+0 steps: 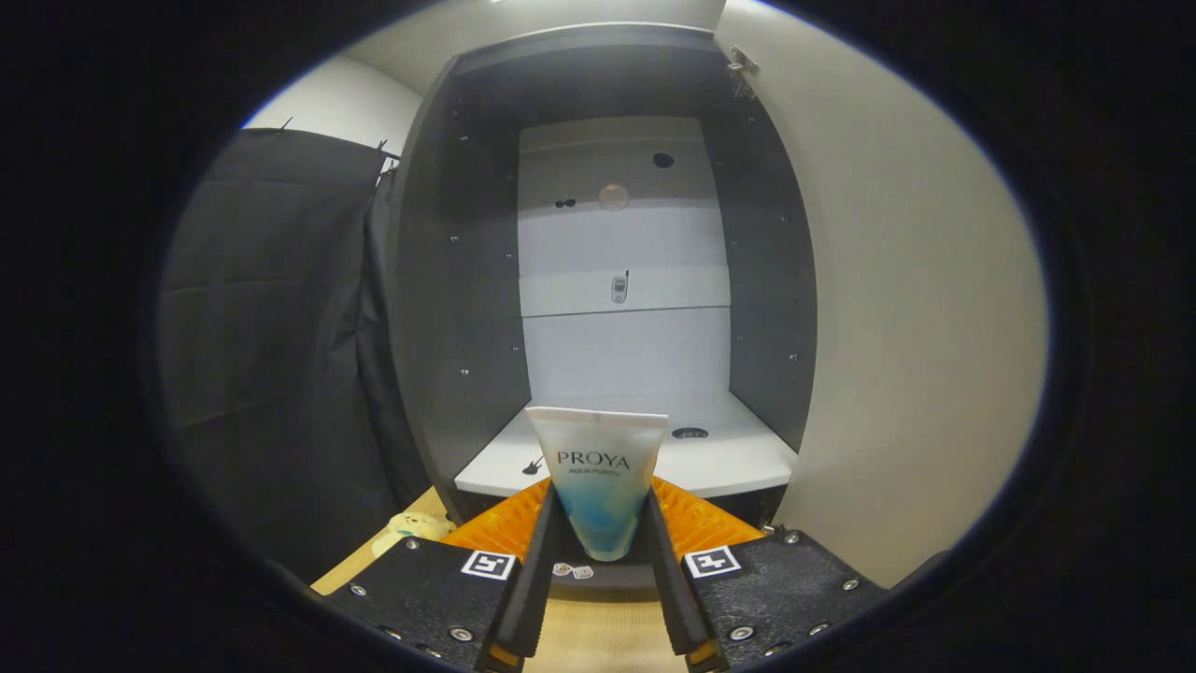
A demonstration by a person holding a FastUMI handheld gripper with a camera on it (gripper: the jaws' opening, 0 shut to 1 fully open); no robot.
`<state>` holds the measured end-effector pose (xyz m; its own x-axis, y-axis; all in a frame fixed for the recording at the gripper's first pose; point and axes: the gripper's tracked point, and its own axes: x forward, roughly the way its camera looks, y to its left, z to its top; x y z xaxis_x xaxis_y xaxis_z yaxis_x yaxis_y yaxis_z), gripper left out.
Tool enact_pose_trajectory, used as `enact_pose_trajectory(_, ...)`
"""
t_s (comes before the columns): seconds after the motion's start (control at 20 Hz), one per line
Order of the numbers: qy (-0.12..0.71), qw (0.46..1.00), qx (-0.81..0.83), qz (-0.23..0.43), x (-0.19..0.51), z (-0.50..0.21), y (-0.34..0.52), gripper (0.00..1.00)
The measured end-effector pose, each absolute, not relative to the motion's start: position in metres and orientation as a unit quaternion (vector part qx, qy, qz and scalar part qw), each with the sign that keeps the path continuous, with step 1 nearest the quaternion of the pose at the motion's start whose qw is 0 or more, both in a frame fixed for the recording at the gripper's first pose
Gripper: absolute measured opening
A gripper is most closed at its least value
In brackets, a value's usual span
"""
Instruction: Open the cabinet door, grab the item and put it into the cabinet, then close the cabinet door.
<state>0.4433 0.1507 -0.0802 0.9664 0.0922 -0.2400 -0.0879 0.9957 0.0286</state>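
- I hold the tongs (598,547) level, pointing straight into the open cabinet (448,280), just short of its front edge.
- The tongs are closed on the tube (598,472): both fingers (539,561) press its sides low down, one on the left and one on the right.
- The tube stands upright between the fingers with its cap end down and its wide, flat crimped end up. It is white at the top and fades to blue toward the bottom.
- The tube sits in front of the cabinet's bottom shelf (738,458), its upper end overlapping the shelf's front edge in my view; I cannot tell whether it has crossed that edge.
- The cabinet door (897,308) is swung fully open on the right, its pale inner face turned toward me, with a hinge (743,65) at its top corner.
- The cabinet has dark side walls and a light back panel (621,280); small stickers dot the back panel and the bottom shelf.
- Below the tongs I see the wooden table (598,636); a small pale plush toy (411,528) lies by its left edge, beside the left finger.
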Motion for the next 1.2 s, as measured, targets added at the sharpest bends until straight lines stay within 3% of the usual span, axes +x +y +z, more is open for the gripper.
enact_pose_trajectory(0.45,0.114,0.993,0.011,0.038,0.510,-0.059,0.145,0.51)
enact_pose_trajectory(1.2,0.201,0.978,0.028,0.046,0.577,-0.112,0.150,0.51)
